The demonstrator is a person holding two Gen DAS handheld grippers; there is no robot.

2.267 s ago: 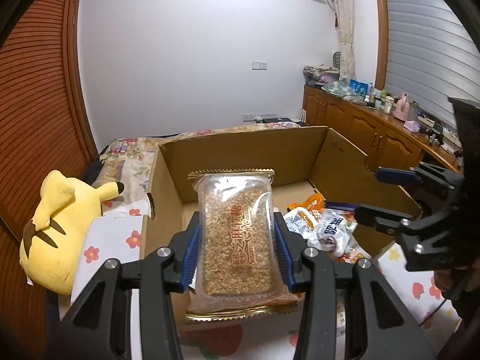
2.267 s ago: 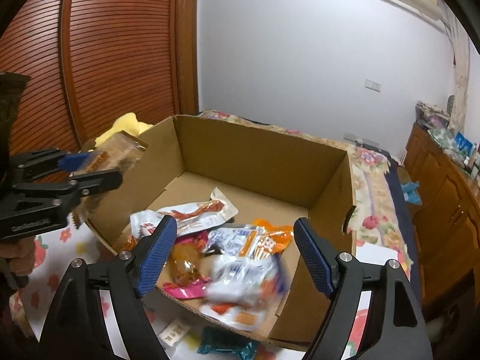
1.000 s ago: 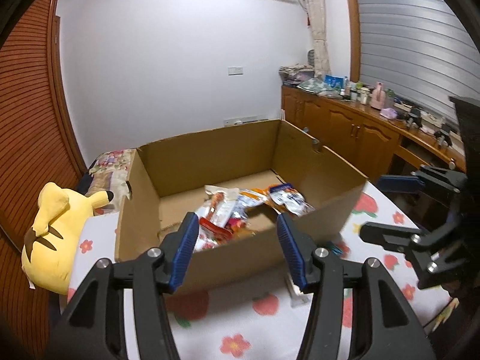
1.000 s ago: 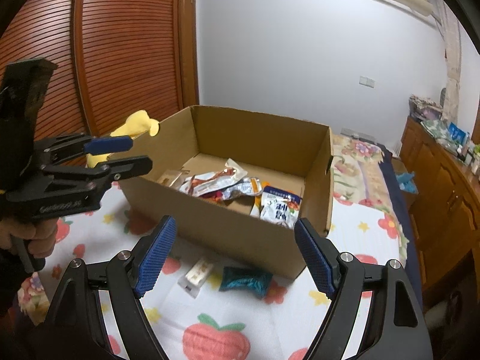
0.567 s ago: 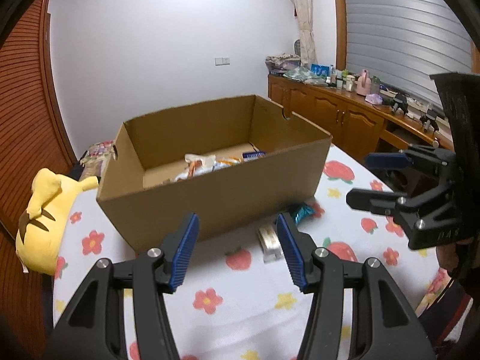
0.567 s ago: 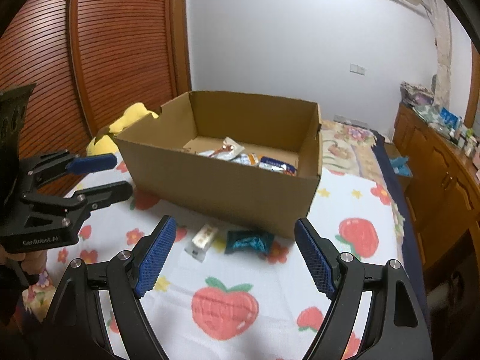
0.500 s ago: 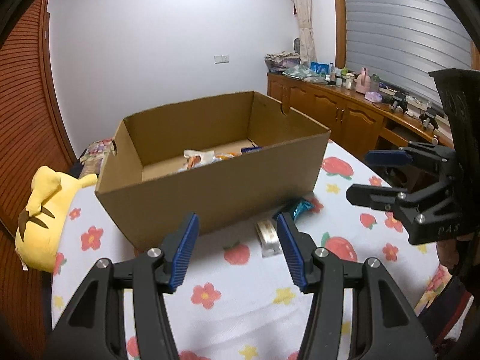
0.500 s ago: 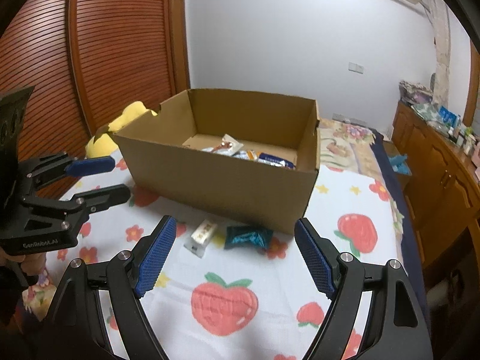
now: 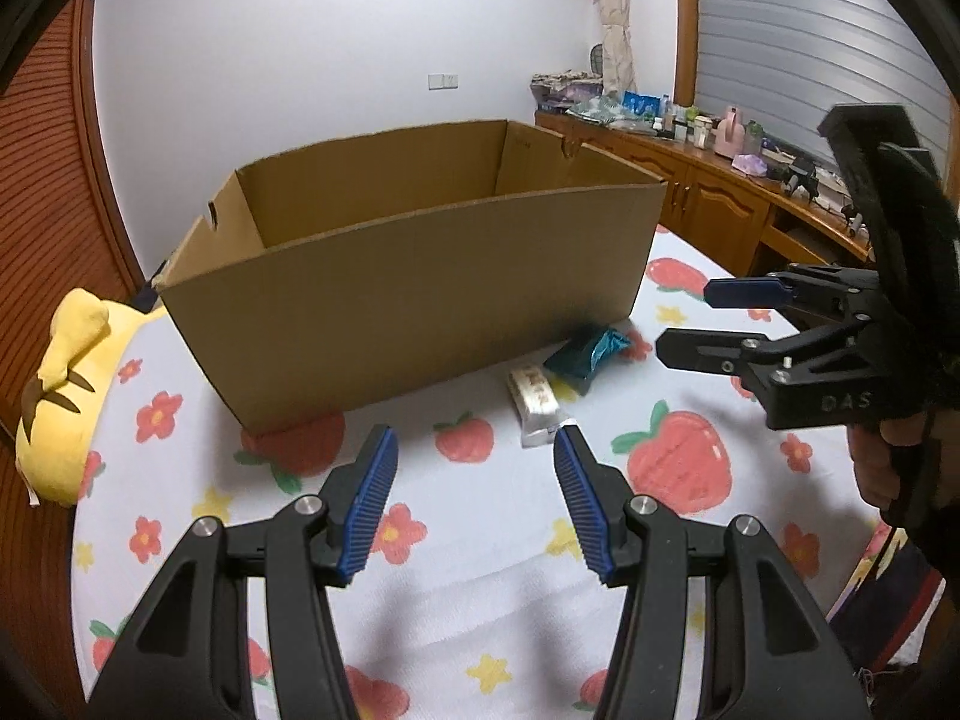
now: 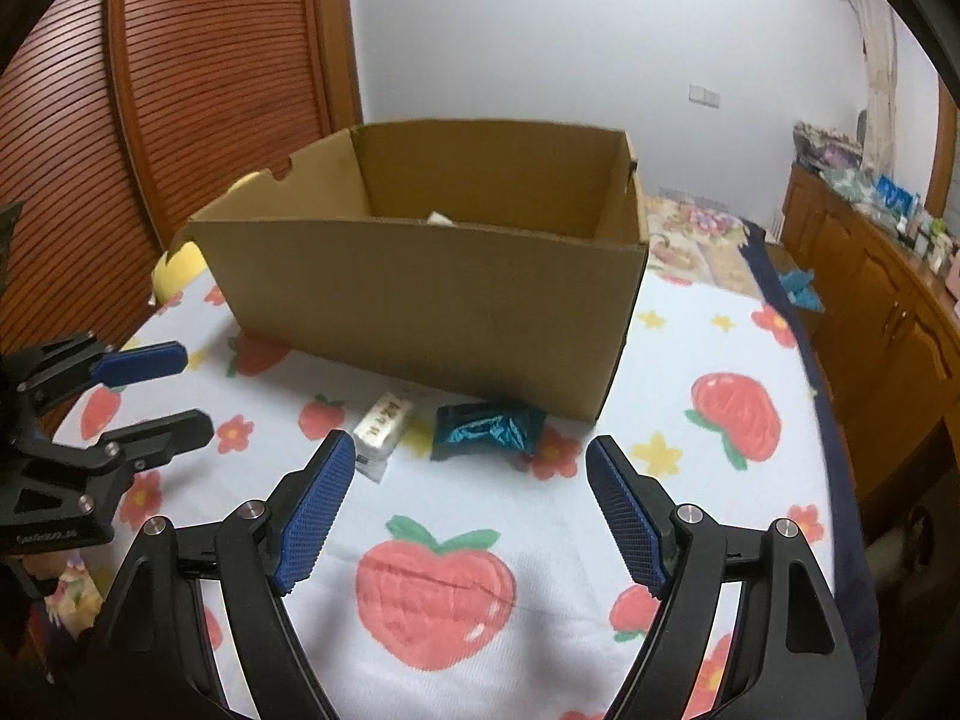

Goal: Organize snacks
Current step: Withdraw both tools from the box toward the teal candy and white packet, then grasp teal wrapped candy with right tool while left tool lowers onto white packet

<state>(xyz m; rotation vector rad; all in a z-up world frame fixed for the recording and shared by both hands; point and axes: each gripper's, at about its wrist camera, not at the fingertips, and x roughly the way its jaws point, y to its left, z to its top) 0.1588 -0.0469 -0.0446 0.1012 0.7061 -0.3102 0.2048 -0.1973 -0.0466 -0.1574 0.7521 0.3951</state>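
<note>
The cardboard box is standing on the strawberry-print tablecloth. Just in front of the box, a white snack bar and a teal snack packet are lying side by side. The left gripper and right gripper are hovering before the box with jaws apart and holding nothing. A yellow plush toy is lying left of the box.

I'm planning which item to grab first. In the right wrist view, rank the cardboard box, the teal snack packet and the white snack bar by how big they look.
1. cardboard box, by far the largest.
2. teal snack packet.
3. white snack bar, slightly smaller, though the two look close and the order is unsure.
</note>
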